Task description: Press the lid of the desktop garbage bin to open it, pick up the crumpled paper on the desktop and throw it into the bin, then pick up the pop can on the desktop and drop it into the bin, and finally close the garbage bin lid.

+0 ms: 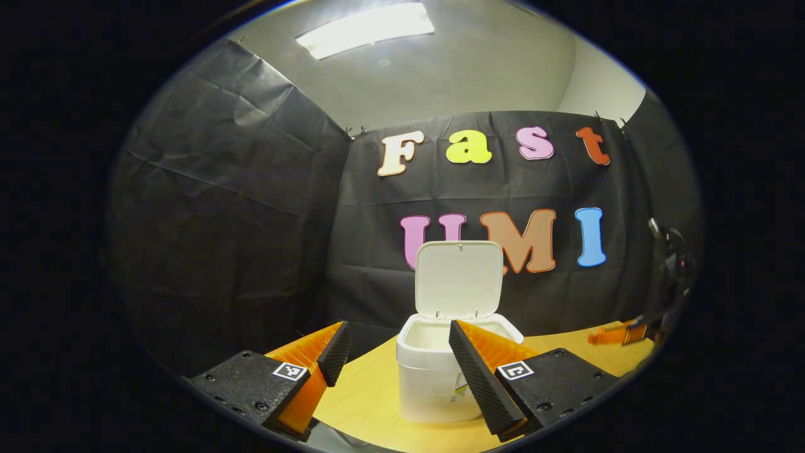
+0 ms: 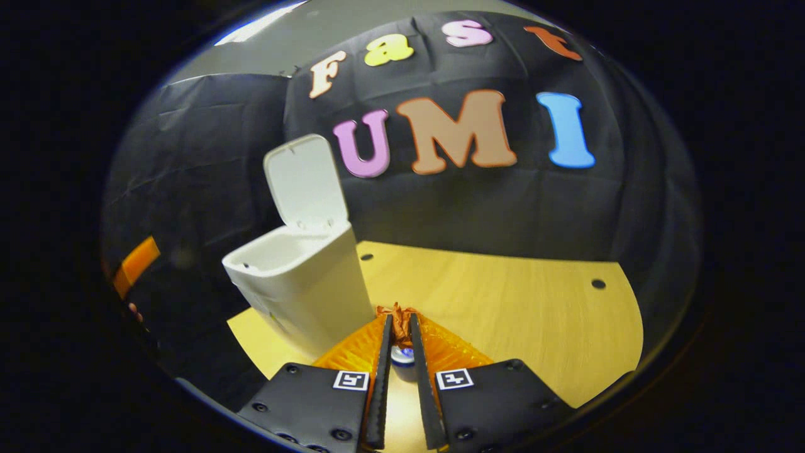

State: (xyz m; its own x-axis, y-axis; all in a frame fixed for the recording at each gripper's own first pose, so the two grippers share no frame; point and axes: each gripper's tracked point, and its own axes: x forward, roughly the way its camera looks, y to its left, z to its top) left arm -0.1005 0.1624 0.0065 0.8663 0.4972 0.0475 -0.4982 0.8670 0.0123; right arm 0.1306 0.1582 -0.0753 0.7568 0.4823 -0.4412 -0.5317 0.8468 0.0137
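Observation:
The white desktop bin (image 1: 434,384) stands on the wooden table with its lid (image 1: 459,280) swung up, and its inside looks bare. My left gripper (image 1: 398,327) hangs open just in front of it, one finger to each side of its rim. In the right gripper view the bin (image 2: 302,283) is to the left, lid (image 2: 305,182) upright. My right gripper (image 2: 399,318) is shut on the crumpled orange paper (image 2: 396,310), which sticks out at the tips. Through the gap between the fingers I see the top of the pop can (image 2: 402,358) below.
The wooden table (image 2: 503,302) stretches right of the bin, with two small holes (image 2: 598,284) in it. Black cloth walls close the back and sides. The right gripper (image 1: 613,335) shows at the far right edge of the left gripper view.

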